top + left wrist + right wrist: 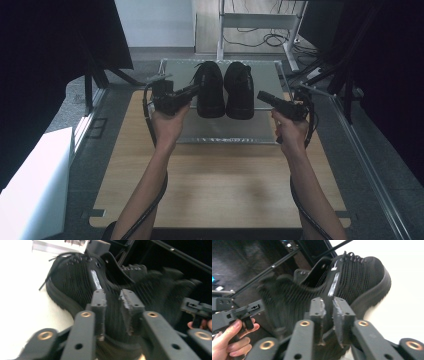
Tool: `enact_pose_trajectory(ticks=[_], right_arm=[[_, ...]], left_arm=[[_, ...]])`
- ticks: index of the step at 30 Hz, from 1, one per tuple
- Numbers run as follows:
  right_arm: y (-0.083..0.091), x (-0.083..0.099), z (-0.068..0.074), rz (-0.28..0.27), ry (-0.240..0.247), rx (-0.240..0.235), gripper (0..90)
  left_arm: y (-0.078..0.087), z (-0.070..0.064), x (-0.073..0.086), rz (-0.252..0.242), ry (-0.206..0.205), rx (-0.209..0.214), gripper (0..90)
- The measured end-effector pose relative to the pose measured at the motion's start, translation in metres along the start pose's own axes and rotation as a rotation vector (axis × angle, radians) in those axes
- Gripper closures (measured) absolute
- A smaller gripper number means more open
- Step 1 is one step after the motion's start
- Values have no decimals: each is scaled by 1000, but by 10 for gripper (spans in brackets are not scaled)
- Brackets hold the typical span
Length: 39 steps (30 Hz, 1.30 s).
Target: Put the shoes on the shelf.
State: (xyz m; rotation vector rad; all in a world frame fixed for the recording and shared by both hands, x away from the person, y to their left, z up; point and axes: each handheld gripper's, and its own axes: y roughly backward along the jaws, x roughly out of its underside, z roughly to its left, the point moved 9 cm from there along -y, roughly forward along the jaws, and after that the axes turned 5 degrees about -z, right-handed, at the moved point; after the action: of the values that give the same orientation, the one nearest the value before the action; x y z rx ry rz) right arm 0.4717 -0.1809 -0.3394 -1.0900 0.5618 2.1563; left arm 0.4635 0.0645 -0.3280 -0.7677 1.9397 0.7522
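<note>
A wooden bench [215, 185] fills the near and middle ground, with a grey metal tray [227, 132] lying across its far half. On that tray stands a pair of black shoes side by side, toes pointing near. The left shoe [210, 90] sits left of centre and the right shoe [239, 91] just beside it, the two close together or touching along their inner sides.

The person's forearms come in from the near edge, one on each side. The left hand [169, 125] holds the left tool [196, 89], whose tips reach the outer side of the left shoe at about mid-length. In the left gripper view the same shoe [82, 280] fills the space ahead of the jaws, which stand a narrow gap apart with knit fabric showing between them; whether they press on the shoe cannot be told.

The right hand [290, 131] holds the right tool [262, 95], its tips just right of the right shoe, close to its outer side. In the right gripper view that shoe [357, 277] lies straight ahead, a pale strip running down its side, and the jaws are likewise slightly apart, with no clear grip visible. The other hand [230, 340] shows at that view's lower left.
</note>
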Motion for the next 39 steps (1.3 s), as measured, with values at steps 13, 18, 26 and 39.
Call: enact_pose_trajectory(ticks=[13, 18, 26, 39], right_arm=[[14, 57, 31, 42, 27, -142, 900], [2, 70, 32, 65, 29, -142, 900], [-15, 71, 23, 37, 37, -102, 900], [-40, 62, 0, 7, -8, -49, 900]], left_arm=[[10, -23, 67, 55, -21, 122, 894], [1, -25, 78, 70, -40, 117, 894], [-9, -15, 73, 67, -40, 93, 896], [-37, -1, 65, 95, -10, 51, 895]])
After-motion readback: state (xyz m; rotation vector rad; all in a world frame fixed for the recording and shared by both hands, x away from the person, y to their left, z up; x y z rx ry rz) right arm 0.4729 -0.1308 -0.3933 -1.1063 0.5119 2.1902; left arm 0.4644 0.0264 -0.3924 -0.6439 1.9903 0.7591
